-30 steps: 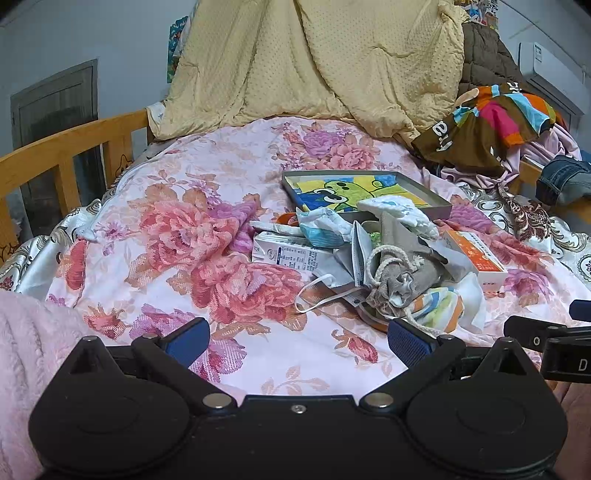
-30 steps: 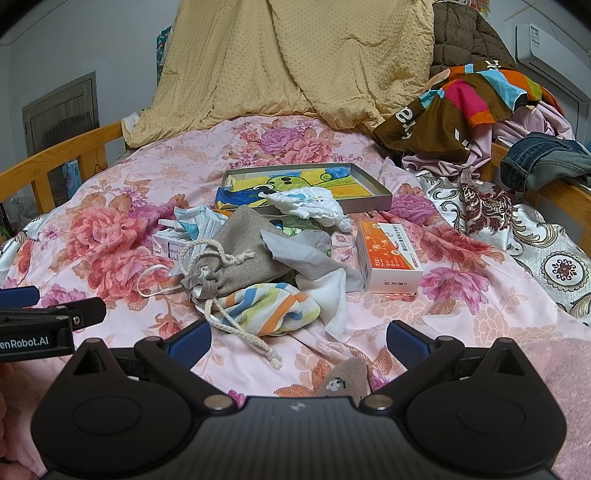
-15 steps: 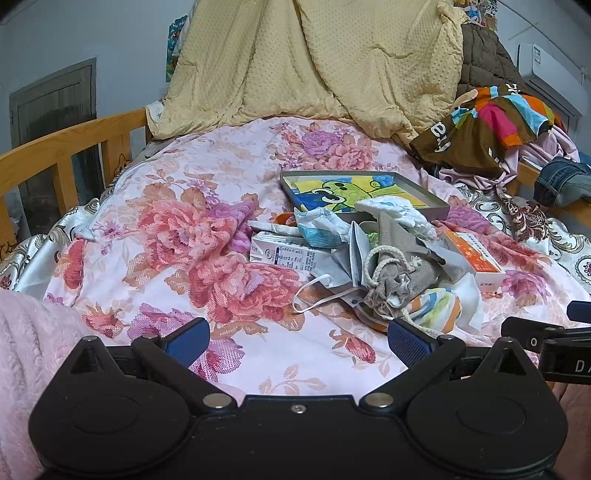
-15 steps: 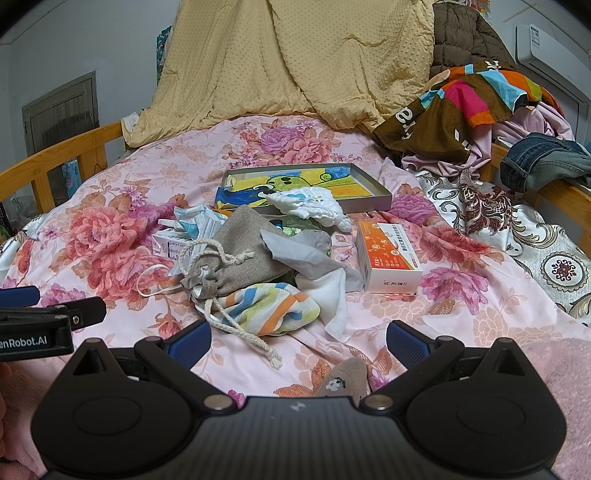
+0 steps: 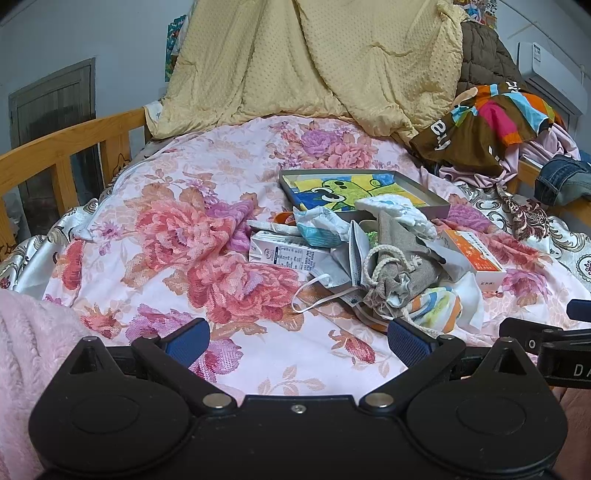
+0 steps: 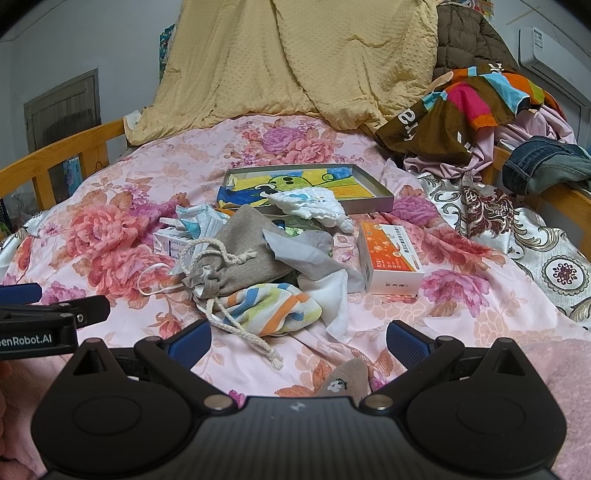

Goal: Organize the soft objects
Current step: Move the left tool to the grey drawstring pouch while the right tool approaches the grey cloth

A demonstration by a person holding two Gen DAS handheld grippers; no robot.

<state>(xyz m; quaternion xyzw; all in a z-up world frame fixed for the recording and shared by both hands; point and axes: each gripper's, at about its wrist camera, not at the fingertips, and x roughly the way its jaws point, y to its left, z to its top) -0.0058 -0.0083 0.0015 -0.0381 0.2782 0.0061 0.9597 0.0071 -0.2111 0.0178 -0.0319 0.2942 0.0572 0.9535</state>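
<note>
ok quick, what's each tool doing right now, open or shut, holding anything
Left tool: open, holding nothing, above the floral pink bedspread.
Right tool: open, holding nothing, just short of the striped pastel cloth.

This is a bedroom in a home: a bed [image 6: 229,155] with a floral pink cover fills the view, edged by a wooden rail [image 5: 70,144]. A yellow quilt [image 6: 295,62] is heaped at its far end, with a pile of clothes [image 6: 476,107] and folded jeans [image 6: 546,166] along one side. A grey painted wall [image 5: 92,33] with a dark door [image 6: 64,110] stands behind, and an air conditioner [image 6: 554,51] hangs high on the other wall.
</note>
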